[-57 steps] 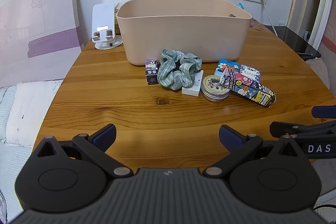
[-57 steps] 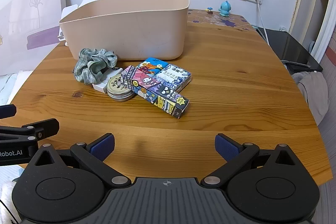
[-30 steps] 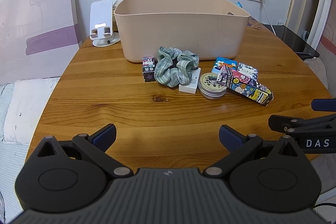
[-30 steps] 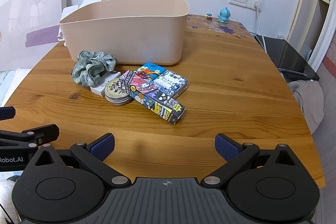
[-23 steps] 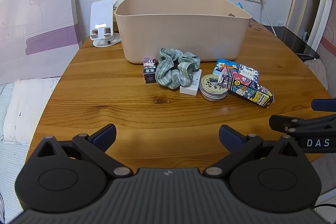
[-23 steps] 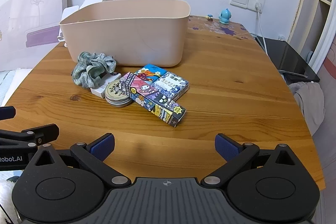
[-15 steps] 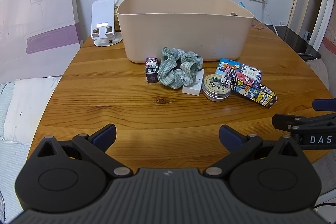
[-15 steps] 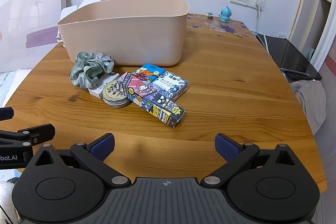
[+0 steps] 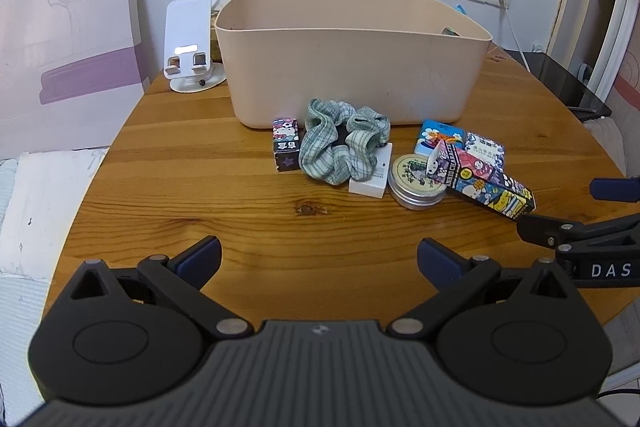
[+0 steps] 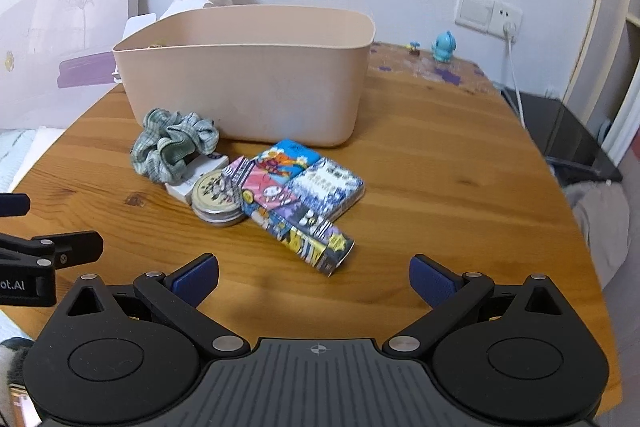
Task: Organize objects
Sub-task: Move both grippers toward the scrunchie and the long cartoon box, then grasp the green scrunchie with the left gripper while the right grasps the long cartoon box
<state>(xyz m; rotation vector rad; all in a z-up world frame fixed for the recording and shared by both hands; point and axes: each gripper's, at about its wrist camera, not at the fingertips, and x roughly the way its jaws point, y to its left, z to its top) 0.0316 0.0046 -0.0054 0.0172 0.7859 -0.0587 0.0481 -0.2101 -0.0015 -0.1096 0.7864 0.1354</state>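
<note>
Both the left tool (image 9: 319,255) and right tool (image 10: 314,270), fingers apart and empty, have edged nearer the clutter before the beige plastic tub (image 9: 352,55) on the wooden bench (image 9: 200,187), so sorting seems imminent.

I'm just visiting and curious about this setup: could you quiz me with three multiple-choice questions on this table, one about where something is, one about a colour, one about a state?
1. Where does the scrunchie lie?
A. in the tub
B. on the table before the tub
C. on the floor

2. What colour is the tub?
A. beige
B. red
C. black

3. How are the two grippers?
A. both open, holding nothing
B. both shut on boxes
C. one holding the tin

Answers: 1 B, it rests on the wood before the tub wall. 2 A, pale beige plastic. 3 A, the left gripper and right gripper show spread fingers.
</note>
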